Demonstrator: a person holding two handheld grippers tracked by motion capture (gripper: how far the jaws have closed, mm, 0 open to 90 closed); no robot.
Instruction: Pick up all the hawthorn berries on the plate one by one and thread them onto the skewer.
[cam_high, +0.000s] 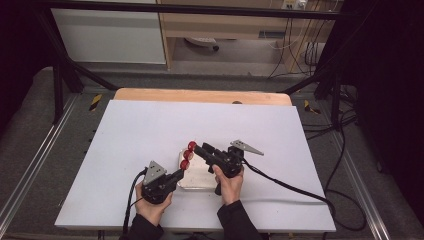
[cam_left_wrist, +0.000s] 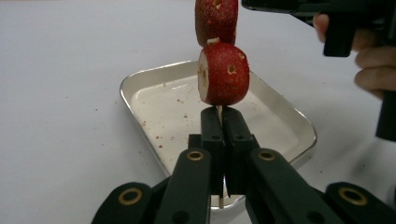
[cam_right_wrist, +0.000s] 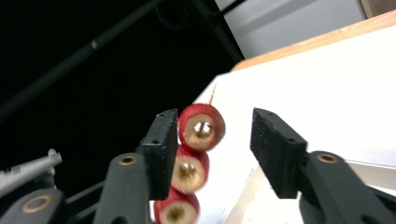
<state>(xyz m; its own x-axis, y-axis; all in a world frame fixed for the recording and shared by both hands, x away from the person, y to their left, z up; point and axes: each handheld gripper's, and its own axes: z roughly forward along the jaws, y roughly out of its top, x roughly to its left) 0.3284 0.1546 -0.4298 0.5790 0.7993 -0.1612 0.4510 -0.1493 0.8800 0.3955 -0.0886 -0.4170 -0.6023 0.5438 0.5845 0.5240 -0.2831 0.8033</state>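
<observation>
we have a skewer (cam_left_wrist: 219, 111) threaded with three red hawthorn-like pieces (cam_high: 188, 154), held upright over a metal tray (cam_left_wrist: 140, 86) on the white table (cam_high: 135, 130). the left gripper (cam_left_wrist: 220, 122) is clamped tight on the bare lower end of the stick, jaws together with the wood pinched between them, just under the lowest piece (cam_left_wrist: 224, 73). in the high view the left gripper (cam_high: 179, 175) sits at the near left corner of the tray (cam_high: 195, 186), and the fruit stack stands above the tray's left edge.

the right gripper (cam_right_wrist: 217, 140) has its jaws parted on either side of the top piece (cam_right_wrist: 202, 127). the left pad looks to be touching or nearly touching the fruit; the right pad stands clear of it, so nothing is gripped there. in the high view the right gripper (cam_high: 197, 148) reaches in from the right, level with the top of the stack.

our reading: the step in hand is stripping pieces off the stick into the tray, and we are at the top piece, approached but not taken. next move, as we judge it: close the right jaws squarely on the top piece and draw it along the stick toward the tip (cam_right_wrist: 213, 92), while the left keeps the stick steady. risk: the pieces look sticky and round, so an off-centre squeeze may roll the piece or bend the stick. the tray bears red crumbs (cam_left_wrist: 159, 135).
</observation>
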